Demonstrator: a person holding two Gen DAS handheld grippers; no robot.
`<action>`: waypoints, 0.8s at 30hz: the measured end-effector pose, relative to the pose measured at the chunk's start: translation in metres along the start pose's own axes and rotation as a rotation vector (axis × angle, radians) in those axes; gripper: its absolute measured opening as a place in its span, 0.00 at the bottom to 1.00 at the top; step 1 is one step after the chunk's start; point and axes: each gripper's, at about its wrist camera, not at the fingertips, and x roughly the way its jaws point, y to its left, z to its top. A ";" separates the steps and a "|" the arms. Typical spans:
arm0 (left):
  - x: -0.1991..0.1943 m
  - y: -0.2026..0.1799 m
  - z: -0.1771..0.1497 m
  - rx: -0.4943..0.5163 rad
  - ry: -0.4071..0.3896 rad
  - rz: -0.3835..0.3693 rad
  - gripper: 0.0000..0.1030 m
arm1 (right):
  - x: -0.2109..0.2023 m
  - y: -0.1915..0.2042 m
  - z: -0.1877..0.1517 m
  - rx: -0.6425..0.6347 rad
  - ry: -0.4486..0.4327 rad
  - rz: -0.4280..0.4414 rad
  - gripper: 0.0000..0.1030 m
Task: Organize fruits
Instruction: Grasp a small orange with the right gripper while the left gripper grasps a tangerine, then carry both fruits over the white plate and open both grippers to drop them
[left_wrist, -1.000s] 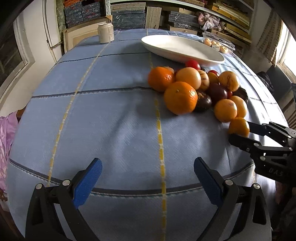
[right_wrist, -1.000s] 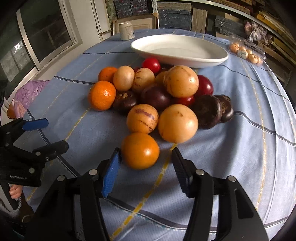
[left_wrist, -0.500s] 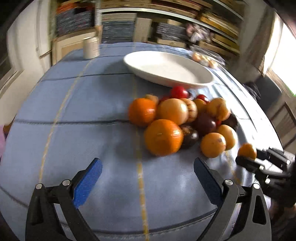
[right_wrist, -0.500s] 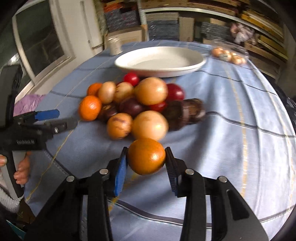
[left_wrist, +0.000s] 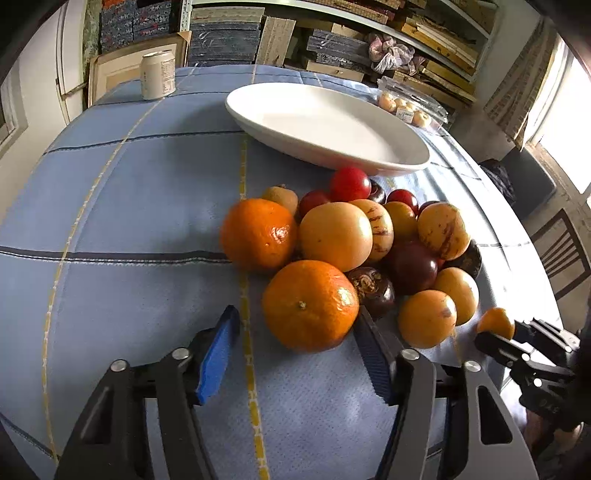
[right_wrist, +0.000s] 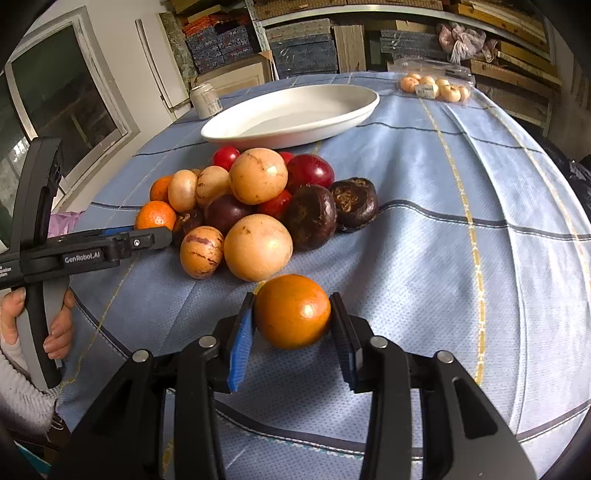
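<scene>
The small orange fruit (right_wrist: 292, 311) sits clamped between your right gripper (right_wrist: 293, 326) fingers, near the surface's front edge, just clear of the fruit pile (right_wrist: 258, 206). Your left gripper (left_wrist: 295, 345) fingers have just been closing around the big orange (left_wrist: 310, 305) at the pile's near side; the right pad looks to touch it, the left stands off, though the angle makes this uncertain. The white dish (left_wrist: 325, 125) lies beyond the pile.

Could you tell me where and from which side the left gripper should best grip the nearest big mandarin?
Grip the nearest mandarin across its widest middle, from the open tablecloth side. The left gripper, whose jaws have just been closing, already straddles it; other fruit crowds behind.
</scene>
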 end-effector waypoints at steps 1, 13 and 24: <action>-0.002 0.000 0.000 -0.003 -0.011 -0.011 0.49 | 0.000 0.000 0.000 0.002 -0.001 0.005 0.38; 0.001 -0.004 0.004 0.023 -0.069 0.029 0.47 | 0.001 -0.004 0.001 0.027 0.001 0.029 0.38; -0.032 -0.011 -0.006 0.071 -0.181 0.035 0.46 | -0.003 -0.009 0.000 0.048 -0.020 0.036 0.38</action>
